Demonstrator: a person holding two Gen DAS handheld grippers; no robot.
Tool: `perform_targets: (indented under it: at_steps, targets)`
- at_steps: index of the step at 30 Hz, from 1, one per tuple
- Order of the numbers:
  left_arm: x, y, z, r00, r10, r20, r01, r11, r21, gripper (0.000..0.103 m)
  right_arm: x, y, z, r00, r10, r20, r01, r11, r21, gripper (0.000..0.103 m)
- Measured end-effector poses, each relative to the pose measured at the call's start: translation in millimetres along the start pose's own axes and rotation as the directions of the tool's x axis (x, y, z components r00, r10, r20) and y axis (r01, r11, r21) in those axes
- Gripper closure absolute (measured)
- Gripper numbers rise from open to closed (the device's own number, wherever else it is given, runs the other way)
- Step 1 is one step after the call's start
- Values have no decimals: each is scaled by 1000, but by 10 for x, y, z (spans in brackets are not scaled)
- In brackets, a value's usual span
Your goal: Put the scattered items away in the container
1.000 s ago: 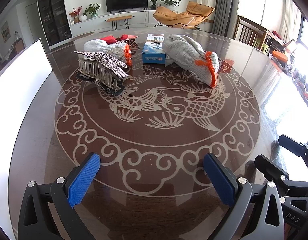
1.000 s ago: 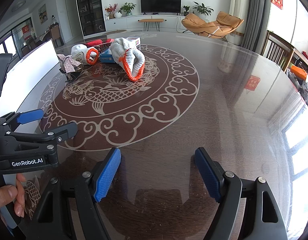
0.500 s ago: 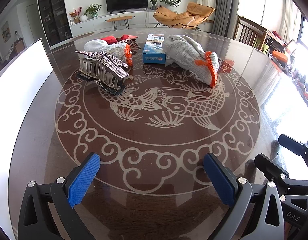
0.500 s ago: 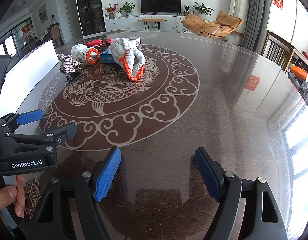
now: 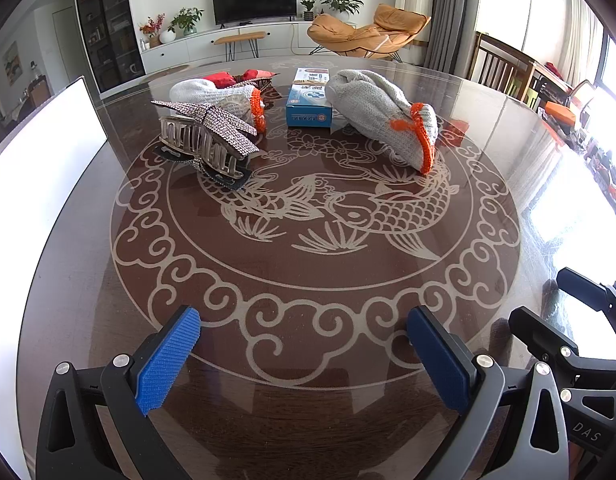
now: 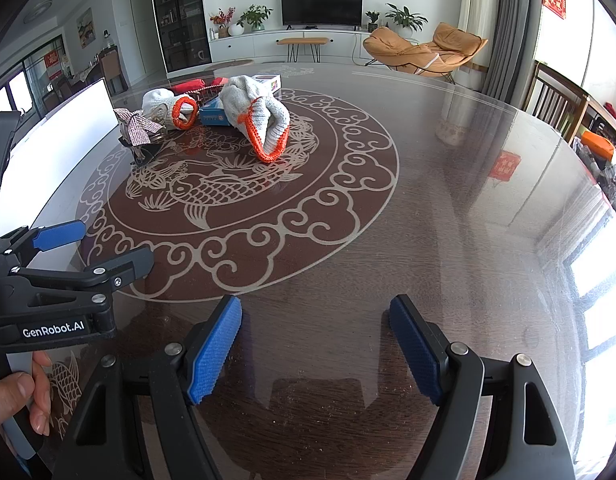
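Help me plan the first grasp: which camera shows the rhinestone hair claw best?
The left wrist view. There the hair claw sits large and unobstructed, its teeth and studded wings clear, in front of the left glove. In the right wrist view the hair claw is small, far off at the left, seen side-on with its teeth hard to make out.

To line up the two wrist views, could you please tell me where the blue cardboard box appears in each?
Left wrist: the blue cardboard box sits upper centre, between two grey knitted gloves.
Right wrist: it sits upper left, mostly hidden behind the nearer glove.
Shared landmark: the etched fish motif on the table.
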State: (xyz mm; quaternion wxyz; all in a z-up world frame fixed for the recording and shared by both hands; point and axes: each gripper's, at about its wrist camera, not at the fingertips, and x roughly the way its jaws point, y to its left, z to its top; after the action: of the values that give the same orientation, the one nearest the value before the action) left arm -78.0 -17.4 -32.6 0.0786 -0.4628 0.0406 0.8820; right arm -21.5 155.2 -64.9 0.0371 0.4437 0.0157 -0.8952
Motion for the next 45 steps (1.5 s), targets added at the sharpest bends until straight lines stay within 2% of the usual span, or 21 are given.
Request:
perform_targets:
  at_steps: [32, 33, 36, 40, 42, 45]
  targets:
    - [8, 9, -8, 1000, -1, 2, 1, 1000, 0, 0, 8, 13, 10, 1000, 0, 3, 0, 1000, -10, 25]
    - [7, 6, -8, 1000, -1, 2, 1, 1000, 0, 0, 30, 17, 41, 1000, 10, -3, -10, 1000, -29, 25]
    - [8, 9, -8, 1000, -1, 2, 1, 1000, 0, 0, 143, 30, 265, 994, 107, -18, -108, 991, -77, 25]
    - [9, 10, -9, 1000, -1, 2, 1, 1000, 0, 0, 221, 126, 788, 982, 179, 61, -169, 974, -148, 25]
    - [9, 9, -9, 1000, -2, 2, 2, 1000, 0, 0, 385, 235, 1045, 984, 174, 49, -161, 967, -198, 25]
    - [9, 8, -9, 1000, -2, 3, 2, 1000, 0, 0, 695, 352, 1318, 992, 122, 27, -112, 965, -239, 25]
